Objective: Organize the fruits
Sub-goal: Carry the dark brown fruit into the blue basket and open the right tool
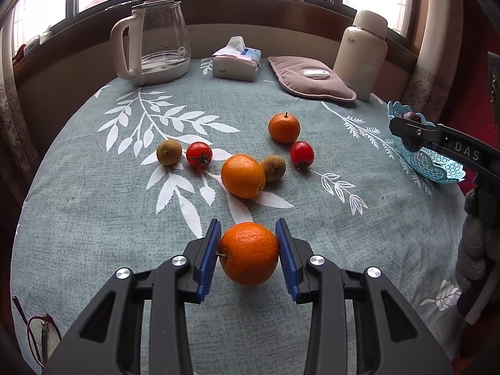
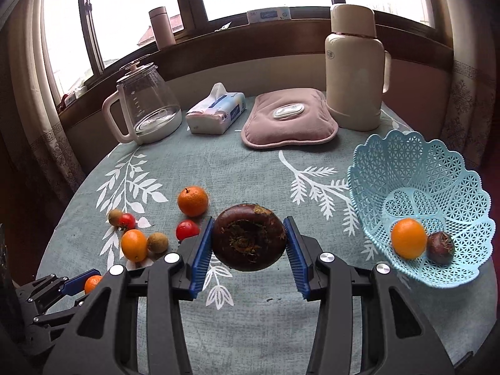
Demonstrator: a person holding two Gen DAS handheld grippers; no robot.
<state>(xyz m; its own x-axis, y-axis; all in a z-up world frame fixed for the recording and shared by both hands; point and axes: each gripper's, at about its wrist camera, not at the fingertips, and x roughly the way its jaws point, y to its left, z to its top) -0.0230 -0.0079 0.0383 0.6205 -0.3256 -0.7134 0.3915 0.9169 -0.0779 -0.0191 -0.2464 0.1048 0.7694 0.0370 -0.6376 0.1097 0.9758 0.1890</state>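
The counter (image 2: 250,168), spread with a leaf-print cloth, is carrying everything, and the pale blue lattice basket (image 2: 406,168) is sitting at the right of the right wrist frame, already holding an orange (image 2: 408,238) and a dark water chestnut (image 2: 440,247). The right claw (image 2: 249,239) is gripping a second water chestnut (image 2: 249,237) clear of the cloth, so the basket is lying just to its right and slightly beyond, making this the nearer hand. The left claw (image 1: 248,253) is clamping a small orange (image 1: 248,253) at lower centre of its frame, with the basket (image 1: 437,165) lying well apart at the right edge. Six loose fruits are waiting mid-cloth.
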